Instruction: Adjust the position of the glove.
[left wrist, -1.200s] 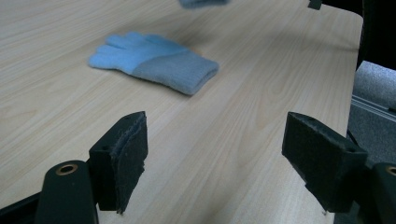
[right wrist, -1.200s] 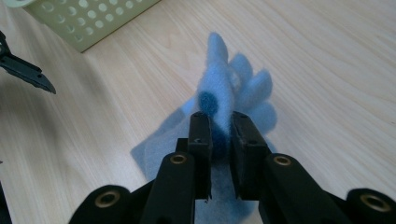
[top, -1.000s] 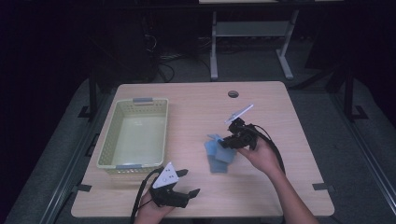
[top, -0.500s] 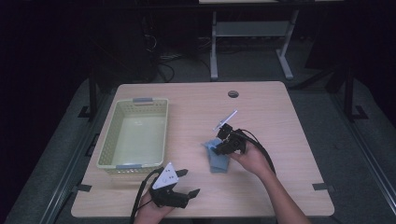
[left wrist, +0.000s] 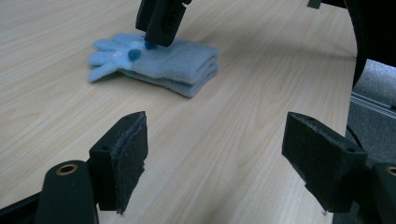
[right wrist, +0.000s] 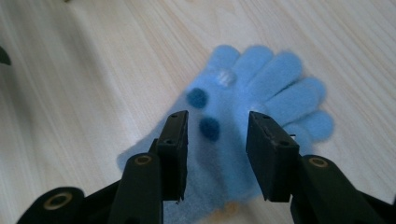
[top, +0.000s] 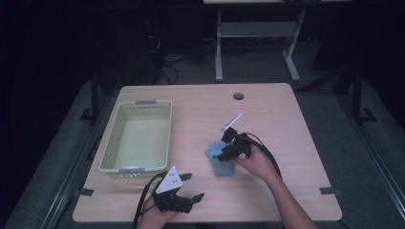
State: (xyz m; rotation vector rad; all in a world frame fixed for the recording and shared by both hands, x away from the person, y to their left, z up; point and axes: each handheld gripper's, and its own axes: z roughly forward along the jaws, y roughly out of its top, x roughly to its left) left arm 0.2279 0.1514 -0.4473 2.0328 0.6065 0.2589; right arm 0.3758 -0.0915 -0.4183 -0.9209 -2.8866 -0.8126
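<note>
A light blue knitted glove (top: 220, 161) with dark blue dots lies folded on the wooden table (top: 286, 124), right of the middle. My right gripper (top: 224, 153) points down at it. Its jaws have just been opening. In the right gripper view the right gripper (right wrist: 217, 130) stands open just over the glove (right wrist: 266, 84), which lies below the gap, the pads clear of it. My left gripper (top: 193, 186) rests open near the front edge. In the left gripper view the left gripper (left wrist: 215, 144) holds nothing and faces the glove (left wrist: 187, 63) and the other gripper's jaw tip on it.
A pale green plastic basket (top: 110, 148) with nothing in it stands on the left half of the table. A round cable hole (top: 238, 96) sits near the far edge. Dark floor and a white stand lie beyond the table.
The right gripper has shifted left and down over the glove, and its jaws stand wider apart than before. The left gripper has not moved.
</note>
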